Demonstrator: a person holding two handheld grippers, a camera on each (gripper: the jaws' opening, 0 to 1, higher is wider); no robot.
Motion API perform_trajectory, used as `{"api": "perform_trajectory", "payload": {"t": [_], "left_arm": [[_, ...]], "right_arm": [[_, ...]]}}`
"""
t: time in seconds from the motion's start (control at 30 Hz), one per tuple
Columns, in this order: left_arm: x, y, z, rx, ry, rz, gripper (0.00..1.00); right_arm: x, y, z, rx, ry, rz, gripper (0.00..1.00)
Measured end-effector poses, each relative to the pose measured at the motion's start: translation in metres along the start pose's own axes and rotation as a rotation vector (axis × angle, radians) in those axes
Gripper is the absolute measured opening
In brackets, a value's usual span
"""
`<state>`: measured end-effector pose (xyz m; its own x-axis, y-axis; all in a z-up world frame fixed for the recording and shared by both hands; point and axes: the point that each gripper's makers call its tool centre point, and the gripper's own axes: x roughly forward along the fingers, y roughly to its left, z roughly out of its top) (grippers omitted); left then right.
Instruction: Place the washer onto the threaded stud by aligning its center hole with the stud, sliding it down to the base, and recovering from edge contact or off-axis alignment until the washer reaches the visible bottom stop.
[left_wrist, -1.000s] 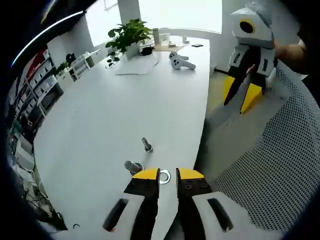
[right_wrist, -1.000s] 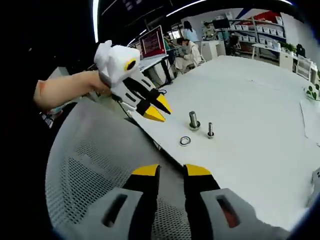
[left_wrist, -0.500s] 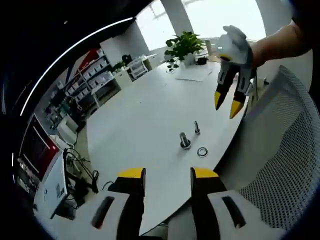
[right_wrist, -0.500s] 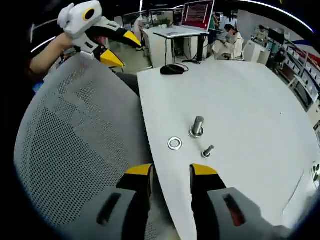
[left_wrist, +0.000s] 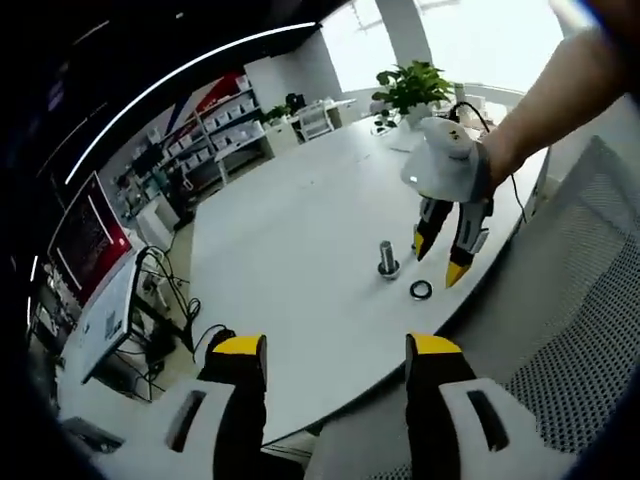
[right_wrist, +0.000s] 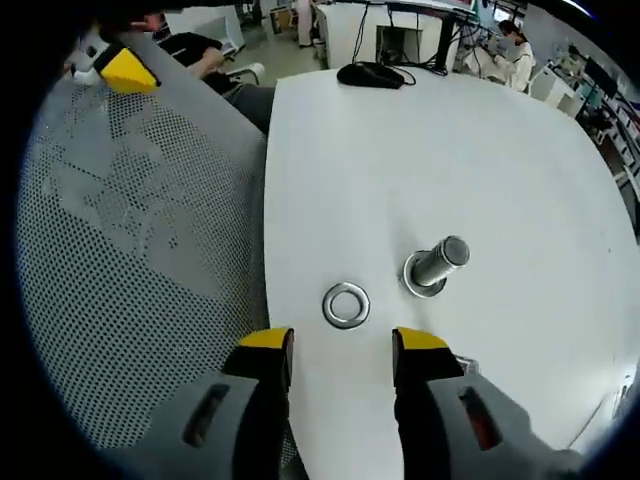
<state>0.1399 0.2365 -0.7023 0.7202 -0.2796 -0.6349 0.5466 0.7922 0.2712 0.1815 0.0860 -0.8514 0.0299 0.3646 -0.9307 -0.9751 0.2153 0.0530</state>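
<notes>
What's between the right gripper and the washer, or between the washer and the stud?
Nothing visible. The right gripper is open just above the washer, which lies flat on the white table near its edge. The stud stands beside the washer with bare tabletop between them. In the left gripper view, the left gripper is off the table.

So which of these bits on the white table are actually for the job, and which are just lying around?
For the job:
- flat silver metal washer, lying on the table
- upright silver threaded stud, beside it, apart
- open yellow-tipped right gripper, hovering over the washer

Just lying about:
- black computer mouse
- green potted plant
- grey mesh chair back
- smaller bolt, half hidden behind the right gripper
</notes>
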Motion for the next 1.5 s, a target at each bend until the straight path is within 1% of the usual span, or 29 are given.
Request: {"api": "perform_trajectory", "payload": {"t": [0.07, 0.13, 0.2, 0.27, 0.4, 0.43, 0.5, 0.53, 0.63, 0.67, 0.7, 0.73, 0.77, 0.8, 0.87, 0.97, 1.07, 1.23, 1.5], "left_arm": [[-0.001, 0.003, 0.000, 0.019, -0.011, 0.020, 0.42], [-0.001, 0.008, -0.001, 0.021, -0.008, 0.050, 0.41], [-0.001, 0.008, 0.000, 0.014, -0.013, 0.050, 0.41], [0.000, 0.008, 0.000, 0.014, -0.013, 0.054, 0.40], [-0.002, 0.009, -0.001, 0.044, -0.008, 0.062, 0.32], [-0.002, 0.009, -0.001, 0.045, -0.012, 0.063, 0.30], [-0.002, 0.010, 0.000, 0.050, -0.016, 0.066, 0.28], [-0.002, 0.010, 0.000, 0.051, -0.015, 0.068, 0.28], [-0.002, 0.010, 0.000, 0.056, -0.014, 0.072, 0.27], [-0.002, 0.011, 0.000, 0.059, -0.015, 0.072, 0.27], [-0.002, 0.011, 0.000, 0.061, -0.013, 0.071, 0.26], [-0.002, 0.010, 0.000, 0.063, -0.011, 0.071, 0.26], [-0.002, 0.010, -0.001, 0.064, -0.009, 0.070, 0.26], [-0.002, 0.010, -0.001, 0.066, -0.007, 0.069, 0.26], [-0.002, 0.010, -0.001, 0.069, -0.007, 0.069, 0.25], [-0.002, 0.011, -0.001, 0.069, -0.006, 0.071, 0.25], [-0.002, 0.011, -0.001, 0.069, -0.008, 0.073, 0.24], [-0.002, 0.012, -0.001, 0.069, -0.010, 0.076, 0.23], [-0.001, 0.012, -0.001, 0.071, -0.006, 0.073, 0.23]], "right_arm": [[0.004, 0.000, 0.001, 0.000, 0.015, 0.009, 0.42], [0.005, -0.002, 0.004, -0.002, 0.016, 0.011, 0.42], [0.007, -0.002, 0.006, -0.012, 0.014, 0.015, 0.38], [0.010, -0.003, 0.005, -0.040, 0.037, 0.017, 0.37], [0.014, -0.002, 0.006, -0.043, 0.037, 0.019, 0.37], [0.016, 0.000, 0.004, -0.048, 0.045, 0.028, 0.37], [0.021, 0.008, 0.003, -0.053, 0.057, 0.053, 0.37], [0.020, 0.007, 0.004, -0.070, 0.057, 0.034, 0.37], [0.020, 0.002, 0.004, -0.171, 0.084, -0.009, 0.33], [0.020, 0.000, 0.004, -0.191, 0.088, -0.017, 0.32], [0.020, 0.004, 0.005, -0.175, 0.082, 0.000, 0.32], [0.020, 0.002, 0.005, -0.167, 0.086, 0.002, 0.32], [0.020, 0.002, 0.005, -0.171, 0.086, 0.004, 0.32], [0.021, 0.002, 0.005, -0.202, 0.080, 0.011, 0.33], [0.021, 0.002, 0.004, -0.192, 0.074, 0.007, 0.33], [0.021, 0.002, 0.005, -0.196, 0.090, 0.007, 0.33], [0.021, 0.001, 0.005, -0.194, 0.087, 0.009, 0.33], [0.021, -0.004, 0.006, -0.167, 0.077, -0.004, 0.26], [0.021, -0.004, 0.006, -0.168, 0.073, -0.004, 0.24]]}}
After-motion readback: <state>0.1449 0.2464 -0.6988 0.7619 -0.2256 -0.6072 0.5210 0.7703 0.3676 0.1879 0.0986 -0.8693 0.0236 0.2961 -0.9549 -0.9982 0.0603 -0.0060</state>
